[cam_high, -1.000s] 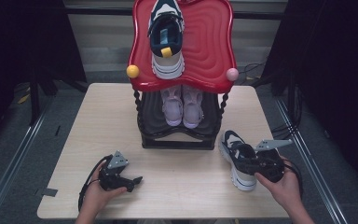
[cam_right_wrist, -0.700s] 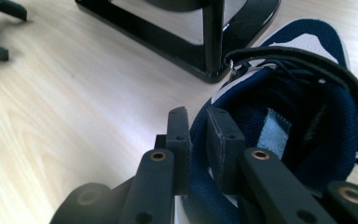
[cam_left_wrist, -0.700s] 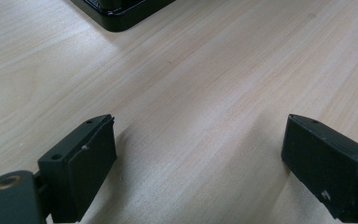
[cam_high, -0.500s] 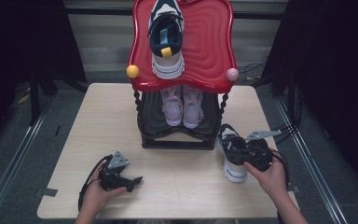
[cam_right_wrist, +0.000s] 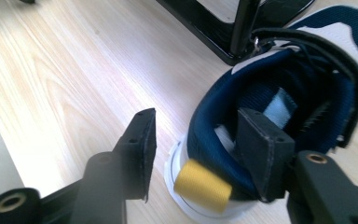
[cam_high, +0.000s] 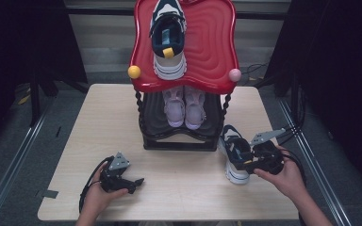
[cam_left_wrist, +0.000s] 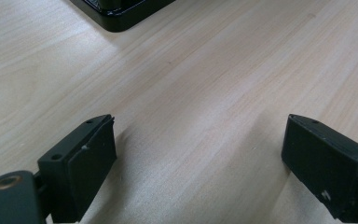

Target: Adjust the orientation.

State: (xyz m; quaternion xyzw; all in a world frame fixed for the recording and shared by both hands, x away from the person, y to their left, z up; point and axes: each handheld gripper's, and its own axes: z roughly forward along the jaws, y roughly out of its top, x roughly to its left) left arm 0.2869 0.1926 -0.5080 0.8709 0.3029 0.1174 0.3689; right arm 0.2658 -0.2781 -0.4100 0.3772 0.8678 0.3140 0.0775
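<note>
— Sneaker (cam_high: 234, 153): how is it seen beside the right tool (cam_high: 250, 162)?

— A navy upper, a white sole and a yellow pull tab at the heel are seen on it. It is stood on the tabletop (cam_high: 188, 188), just in front of the right tool and close beside the foot of the black shoe rack (cam_high: 179, 141). In the right gripper view the sneaker (cam_right_wrist: 279, 121) is straddled at the heel by the right tool (cam_right_wrist: 205, 144): one jaw is set inside the collar, the other outside the heel with a gap left to it. The jaws have just been opening, so the heel is between them but is not pressed.

— What is hidden or cut off?

— The toe is cut off by the frame in the right gripper view, and the inner jaw's pad is partly lost in the dark lining. From above, the jaw tips are hard to make out against the shoe.

— And the left tool (cam_high: 134, 181)?

— It is held low over bare tabletop, well apart from the sneaker. In its own view the left tool (cam_left_wrist: 198, 154) is seen with jaws spread wide and nothing between them; a corner of the rack base (cam_left_wrist: 121, 11) lies ahead of it.

— What is given by the high view alone?

— The red top shelf (cam_high: 207, 52) carrying a matching sneaker (cam_high: 168, 40), and a pale pink pair (cam_high: 185, 106) on the lower shelf.
</note>
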